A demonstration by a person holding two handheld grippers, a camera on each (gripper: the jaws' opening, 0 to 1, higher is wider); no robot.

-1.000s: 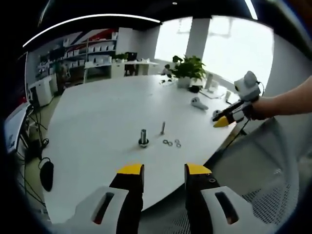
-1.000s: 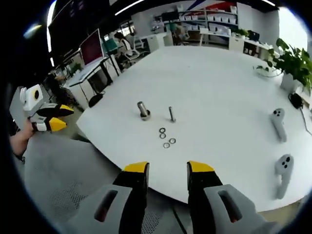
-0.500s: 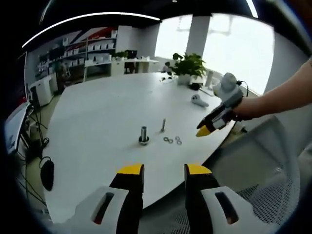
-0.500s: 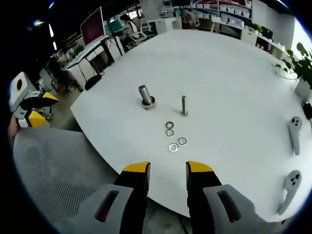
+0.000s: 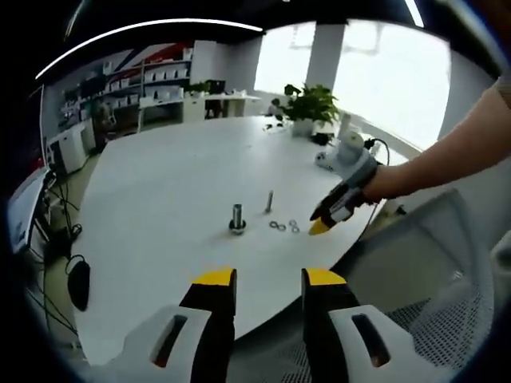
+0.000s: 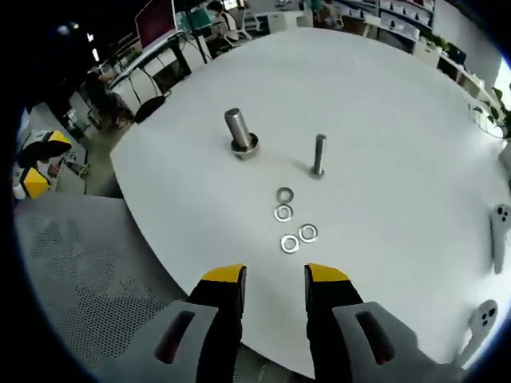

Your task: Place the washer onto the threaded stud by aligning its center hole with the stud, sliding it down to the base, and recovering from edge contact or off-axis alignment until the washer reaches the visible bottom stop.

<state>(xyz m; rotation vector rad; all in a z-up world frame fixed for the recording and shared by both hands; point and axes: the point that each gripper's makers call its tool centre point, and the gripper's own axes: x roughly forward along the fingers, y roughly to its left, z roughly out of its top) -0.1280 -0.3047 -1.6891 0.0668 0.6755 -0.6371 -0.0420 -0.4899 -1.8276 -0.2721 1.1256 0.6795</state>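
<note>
Several small steel washers lie loose on the round white table; they also show as washers past the left jaws. Behind them stands a slim threaded stud, upright, the same stud in the left gripper view. A thicker stud with a collar at its base stands to its left, seen too as a thick stud. My right gripper is open and empty, just short of the washers. It enters the left gripper view as the right gripper. My left gripper hangs open off the table's edge.
Two white hand controllers lie at the table's right side. A potted plant stands at the far edge. A grey mesh chair is below the near table edge. The left gripper shows at the far left.
My right gripper has moved in over the table edge toward the washers, which now look larger and closer. The left gripper has stayed put.
</note>
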